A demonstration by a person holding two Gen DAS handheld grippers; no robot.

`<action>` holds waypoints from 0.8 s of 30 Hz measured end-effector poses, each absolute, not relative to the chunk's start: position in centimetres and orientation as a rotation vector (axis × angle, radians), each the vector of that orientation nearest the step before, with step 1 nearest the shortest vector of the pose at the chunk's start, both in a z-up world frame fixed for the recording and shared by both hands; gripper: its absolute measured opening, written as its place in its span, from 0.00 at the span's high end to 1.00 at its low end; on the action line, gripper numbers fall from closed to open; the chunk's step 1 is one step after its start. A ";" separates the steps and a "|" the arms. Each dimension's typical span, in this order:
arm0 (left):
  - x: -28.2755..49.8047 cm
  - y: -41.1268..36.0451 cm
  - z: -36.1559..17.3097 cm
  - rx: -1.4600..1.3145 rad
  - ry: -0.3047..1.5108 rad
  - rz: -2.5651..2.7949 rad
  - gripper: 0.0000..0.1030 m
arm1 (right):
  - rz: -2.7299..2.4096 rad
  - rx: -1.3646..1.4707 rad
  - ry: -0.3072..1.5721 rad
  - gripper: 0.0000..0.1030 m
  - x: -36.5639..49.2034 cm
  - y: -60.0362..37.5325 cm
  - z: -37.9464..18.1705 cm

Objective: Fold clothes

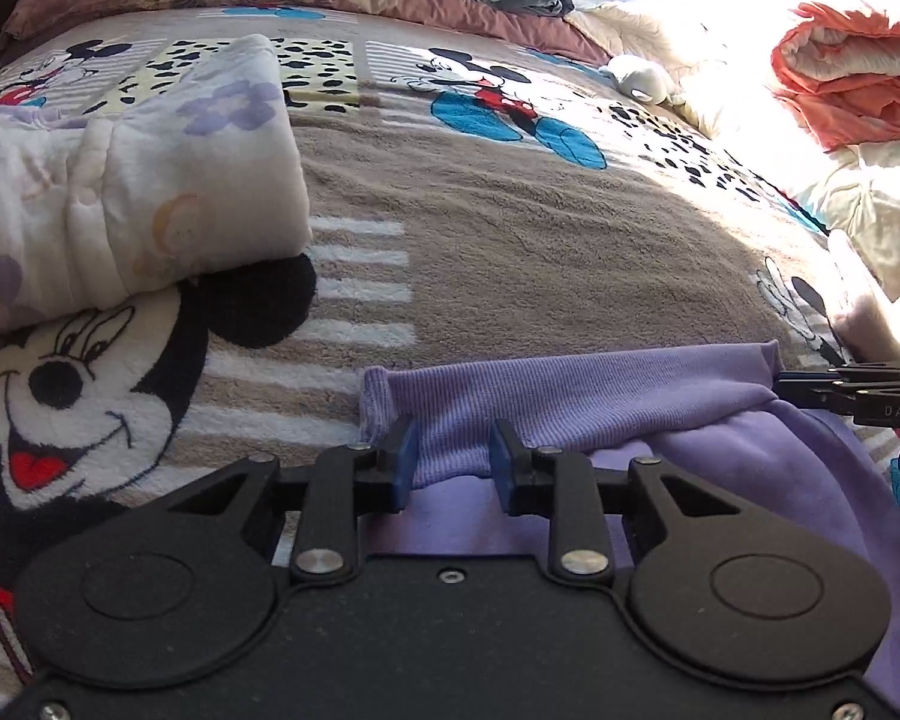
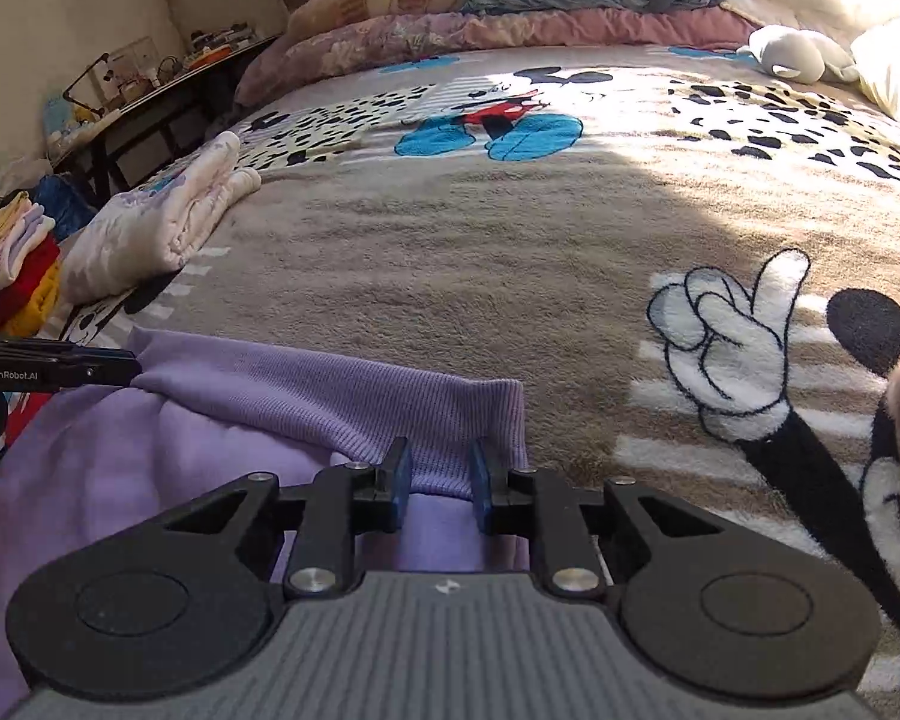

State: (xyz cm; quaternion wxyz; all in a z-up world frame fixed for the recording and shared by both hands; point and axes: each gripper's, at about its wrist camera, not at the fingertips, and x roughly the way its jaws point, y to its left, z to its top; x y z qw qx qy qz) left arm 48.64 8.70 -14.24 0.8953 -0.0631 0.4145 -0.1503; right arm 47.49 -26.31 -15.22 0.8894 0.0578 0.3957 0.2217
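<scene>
A cartoon-mouse blanket [image 2: 480,252] covers the bed, and near its front edge lies the lilac sweatshirt [image 1: 744,468], ribbed hem [image 2: 354,402] turned up and away, so folding looks barely started. The left gripper [image 1: 453,456] and right gripper [image 2: 441,480] each straddle that hem with fingers narrowly apart; whether they pinch it cannot be told. Only the right view shows stacked folded clothes [image 2: 12,264]; only the left shows an orange quilt [image 1: 852,72]

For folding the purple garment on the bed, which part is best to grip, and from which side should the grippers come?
Grip the ribbed band of the purple garment at its two ends, coming from the near side, low over the smooth cloth. That band is a straight, thicker edge lying flat across the blanket. The left gripper and the right gripper already straddle it there.
</scene>
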 end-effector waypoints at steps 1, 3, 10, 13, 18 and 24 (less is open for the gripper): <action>48.3 8.6 -13.6 -0.114 0.856 -0.309 0.74 | 0.464 0.144 0.832 0.81 47.5 -26.8 -15.1; 47.1 8.2 -12.2 -0.090 0.817 -0.326 0.74 | 0.456 0.190 0.848 0.82 47.3 -27.8 -14.4; 37.8 6.9 -8.2 -0.191 0.739 -0.384 0.73 | 0.493 0.240 0.736 0.77 39.8 -29.4 -10.0; 31.7 5.8 -8.1 -0.266 0.717 -0.428 0.70 | 0.536 0.297 0.715 0.77 35.2 -29.7 -9.2; 23.2 4.3 -11.2 -0.402 0.759 -0.480 0.61 | 0.536 0.359 0.749 0.74 30.0 -30.1 -11.2; 17.2 5.3 -13.6 -0.538 0.747 -0.457 0.61 | 0.402 0.602 0.761 0.80 29.0 -33.5 -15.3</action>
